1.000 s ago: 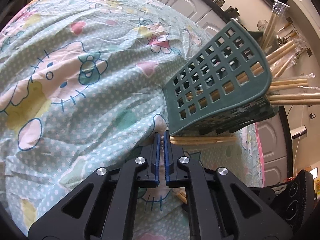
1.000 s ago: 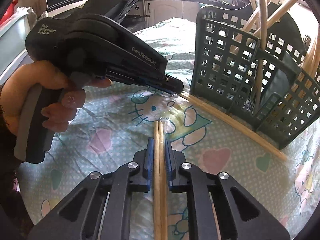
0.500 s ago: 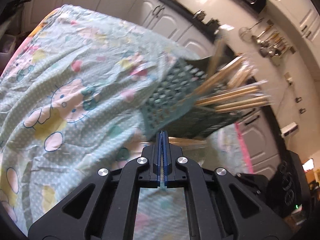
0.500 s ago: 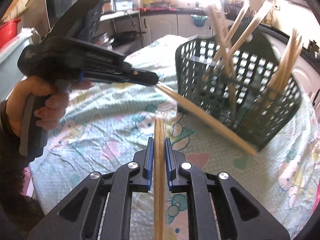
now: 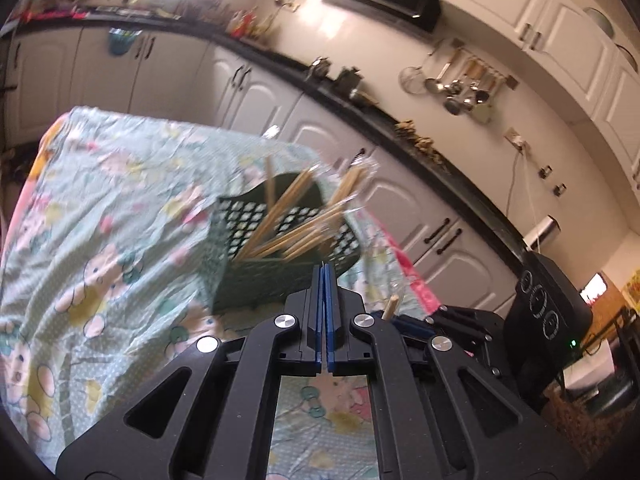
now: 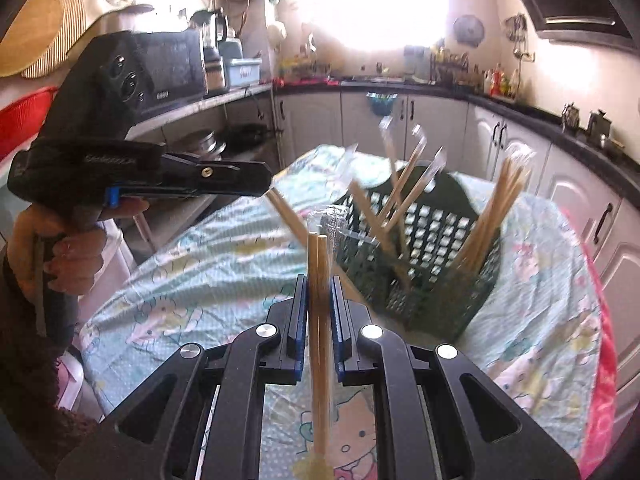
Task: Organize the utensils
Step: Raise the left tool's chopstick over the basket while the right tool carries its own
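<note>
Both grippers had lifted off the cloth since a second earlier, when they sat low by the green basket [image 6: 424, 256]; the basket looked smaller and farther off in both views, lower centre in the left wrist view [image 5: 276, 248], right of centre in the right wrist view. Motion blur on the sticks.

Right gripper [image 6: 318, 312] was clenched on a wrapped pair of chopsticks [image 6: 318, 280], running up the middle of the frame between the blue pads, tips poking above the fingers, clear wrapper flaring at the top. That pair was on the cloth a second earlier; it was now carried in the air, pointing toward the basket.

Left gripper [image 5: 323, 312], seen in the right wrist view at upper left [image 6: 256, 178] with the person's hand [image 6: 60, 248] on the handle, was clenched on the end of another chopstick pair [image 6: 288, 216] that slanted down toward frame centre. Its own view showed the jaws pressed fully together with nothing visible between the pads, so the hold was at the very tip or side; only a stick end [image 5: 390, 306] showed right of the fingers.

Basket stood on the Hello Kitty tablecloth [image 5: 100, 220], already holding several bundles leaning out.

Judgement: both leftover pairs were picked up, with the drop into the basket still to come. The left grip looked marginal and might slip
</note>
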`<state>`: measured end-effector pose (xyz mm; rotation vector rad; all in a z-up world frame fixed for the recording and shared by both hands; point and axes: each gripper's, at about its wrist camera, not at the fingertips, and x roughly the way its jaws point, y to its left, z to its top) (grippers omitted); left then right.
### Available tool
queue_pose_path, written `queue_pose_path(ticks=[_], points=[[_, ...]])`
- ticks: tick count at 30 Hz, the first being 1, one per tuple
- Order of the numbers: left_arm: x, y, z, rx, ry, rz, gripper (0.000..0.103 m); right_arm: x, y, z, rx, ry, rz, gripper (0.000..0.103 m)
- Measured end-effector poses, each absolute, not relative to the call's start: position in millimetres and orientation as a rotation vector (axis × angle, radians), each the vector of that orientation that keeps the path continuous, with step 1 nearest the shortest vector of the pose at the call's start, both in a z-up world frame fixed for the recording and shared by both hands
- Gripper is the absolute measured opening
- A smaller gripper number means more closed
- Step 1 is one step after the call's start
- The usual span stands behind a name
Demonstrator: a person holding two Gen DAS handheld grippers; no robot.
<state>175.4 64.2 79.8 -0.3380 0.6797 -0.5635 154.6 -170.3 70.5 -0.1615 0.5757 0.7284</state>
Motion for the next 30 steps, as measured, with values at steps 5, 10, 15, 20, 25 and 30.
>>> queue_pose_path(ticks=[5, 10, 15, 20, 25, 30], points=[[165, 50, 111, -0.301, 0.615, -0.606, 0.000, 159, -184, 95, -0.135, 0.510, 0.702, 0.010], [159, 36, 138, -0.266, 0.561, -0.644, 0.000, 160, -195, 116, -0.122, 0.454, 0.676, 0.010], [159, 24, 159, -0.243, 0.522, -0.674, 0.000, 162, -207, 138, -0.114, 0.399, 0.653, 0.010], [165, 6, 177, -0.240, 0.496, -0.706, 0.000, 167, -218, 158, -0.100, 0.351, 0.631, 0.010], [173, -16, 195, -0.211, 0.470, -0.732, 0.000, 173, -229, 177, -0.088, 0.305, 0.610, 0.010], [185, -22, 208, -0.204, 0.449, -0.726, 0.000, 180, -233, 194, -0.082, 0.271, 0.602, 0.011]])
